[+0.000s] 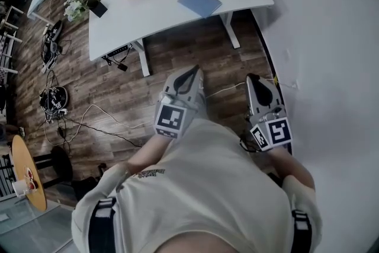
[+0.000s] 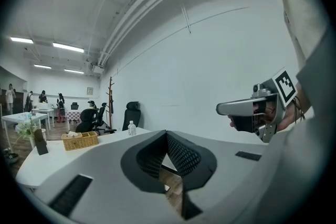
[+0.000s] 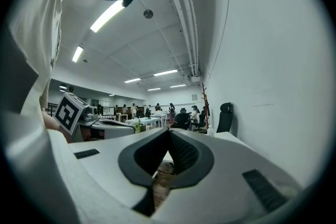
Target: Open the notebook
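– Up ahead on the long white table (image 1: 154,21), well apart from both grippers, lies the thin blue closed notebook (image 1: 200,1), flat, near the table's front edge.
– Which way does it run?
– Its long side slants across the table, askew to that edge.
– Nearer hand?
– The left gripper (image 1: 192,71), I'd judge, as it points almost straight at it. The right gripper (image 1: 254,77) sits further aside. Each has its jaws pressed together on nothing.
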The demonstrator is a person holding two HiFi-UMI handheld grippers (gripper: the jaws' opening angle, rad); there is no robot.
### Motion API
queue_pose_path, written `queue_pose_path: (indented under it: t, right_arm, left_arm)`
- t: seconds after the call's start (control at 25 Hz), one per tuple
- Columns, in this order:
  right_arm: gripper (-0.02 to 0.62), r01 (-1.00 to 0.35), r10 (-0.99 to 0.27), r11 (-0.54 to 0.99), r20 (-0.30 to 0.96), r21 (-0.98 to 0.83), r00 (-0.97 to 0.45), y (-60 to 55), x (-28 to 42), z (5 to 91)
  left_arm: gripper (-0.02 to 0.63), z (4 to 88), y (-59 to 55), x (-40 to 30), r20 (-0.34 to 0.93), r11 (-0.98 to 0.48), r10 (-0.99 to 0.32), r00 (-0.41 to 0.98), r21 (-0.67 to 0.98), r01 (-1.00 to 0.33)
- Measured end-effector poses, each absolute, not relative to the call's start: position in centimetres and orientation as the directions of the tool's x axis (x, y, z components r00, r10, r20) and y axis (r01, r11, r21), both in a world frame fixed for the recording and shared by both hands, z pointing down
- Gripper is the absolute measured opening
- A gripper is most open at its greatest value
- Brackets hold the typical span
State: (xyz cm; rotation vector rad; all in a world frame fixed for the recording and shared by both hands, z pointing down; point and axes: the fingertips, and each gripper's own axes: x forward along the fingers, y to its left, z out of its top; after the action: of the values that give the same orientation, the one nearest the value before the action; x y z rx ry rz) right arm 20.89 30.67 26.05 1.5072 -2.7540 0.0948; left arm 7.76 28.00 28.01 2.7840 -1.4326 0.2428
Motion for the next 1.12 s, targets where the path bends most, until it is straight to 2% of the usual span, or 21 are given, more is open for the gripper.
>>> queue_pose_path:
  t: [0.44, 0.64, 1.12]
  right_arm:
    - [0.003, -0.845, -0.841, 0.529, 0.084, -0.077, -0.534, 22.0, 20.8, 27.4]
    - [0.003, -0.838, -0.83, 0.537, 0.118, -0.096, -0.546, 16.7, 19.9, 28.0]
    - [0.003, -0.832, -0.814, 0.543, 0.171, -0.113, -0.554, 1.1, 16.4, 28.0]
  left_arm:
    - [0.0, 28.9, 19.2, 8.4, 0.179, -0.608, -0.786, 0.592, -0.042, -0.793]
    - [0.0, 29.7, 14.0, 7.6, 0.228, -0.602, -0.781, 0.582, -0.027, -0.798]
    - [0.0, 30.1, -0.3, 5.4, 0.251, -0.63, -0.752, 0.609, -0.002, -0.777]
